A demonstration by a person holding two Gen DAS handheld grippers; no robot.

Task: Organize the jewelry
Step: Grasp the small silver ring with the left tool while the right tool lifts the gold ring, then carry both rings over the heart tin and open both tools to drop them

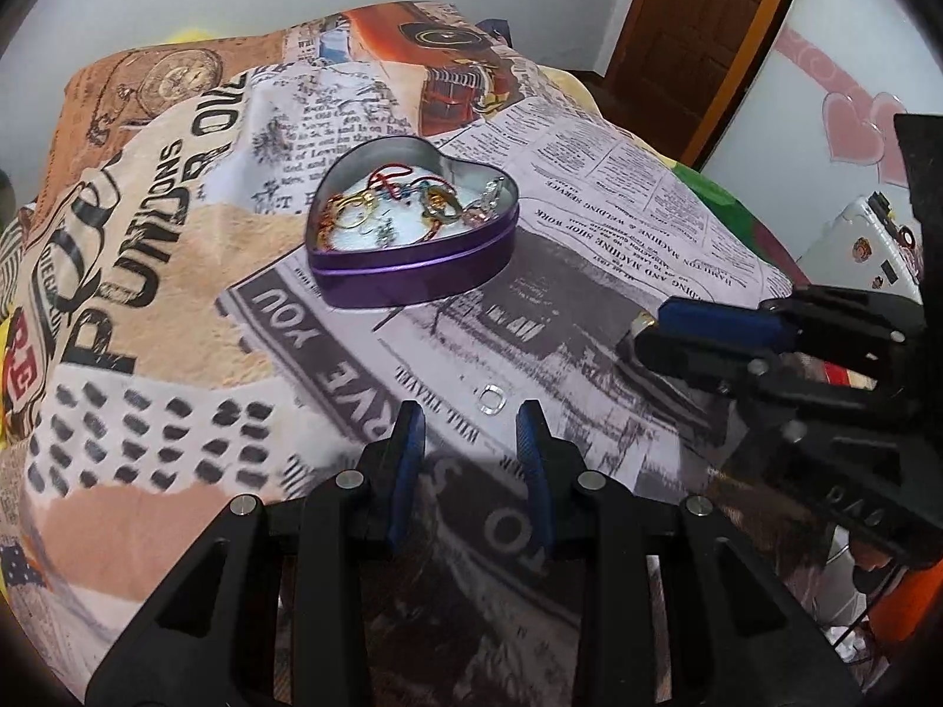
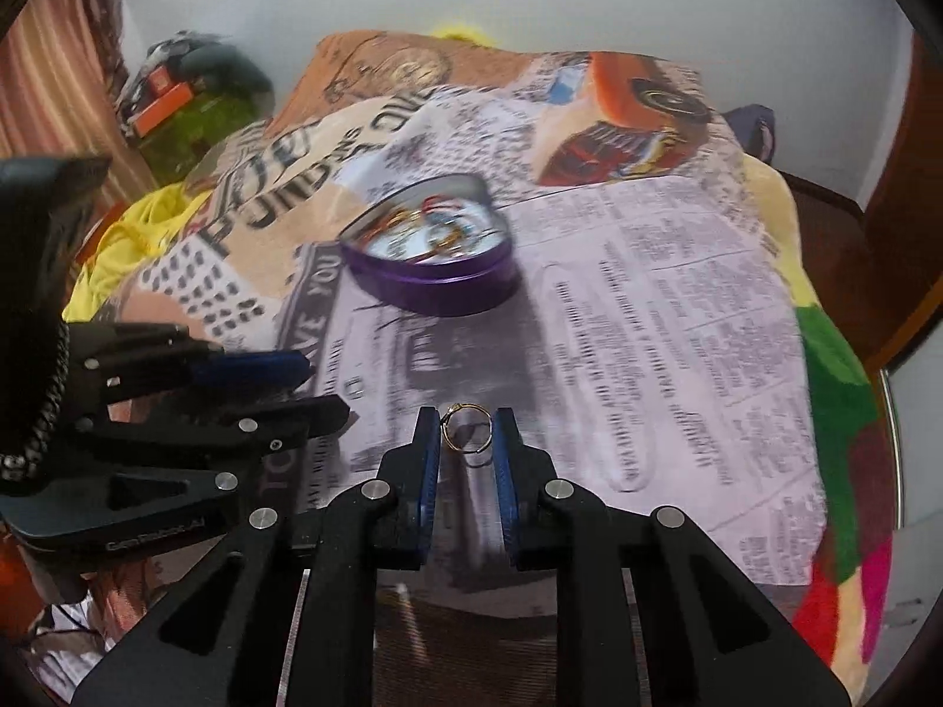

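A purple heart-shaped tin (image 1: pixel 412 271) holding several rings and chains sits on the printed cloth; it also shows in the right wrist view (image 2: pixel 436 286). A small silver ring (image 1: pixel 491 399) lies on the cloth just beyond my left gripper (image 1: pixel 471 421), which is open and empty. My right gripper (image 2: pixel 467 427) is shut on a gold ring (image 2: pixel 467 426) and holds it above the cloth, short of the tin. The right gripper shows at the right of the left wrist view (image 1: pixel 654 333), and the left gripper at the left of the right wrist view (image 2: pixel 327 389).
The newspaper-print cloth (image 1: pixel 589 177) covers a raised surface that drops off at its edges. A wooden door (image 1: pixel 695 29) stands behind on the right. A pile of clutter (image 2: pixel 177 100) sits at the back left near a curtain.
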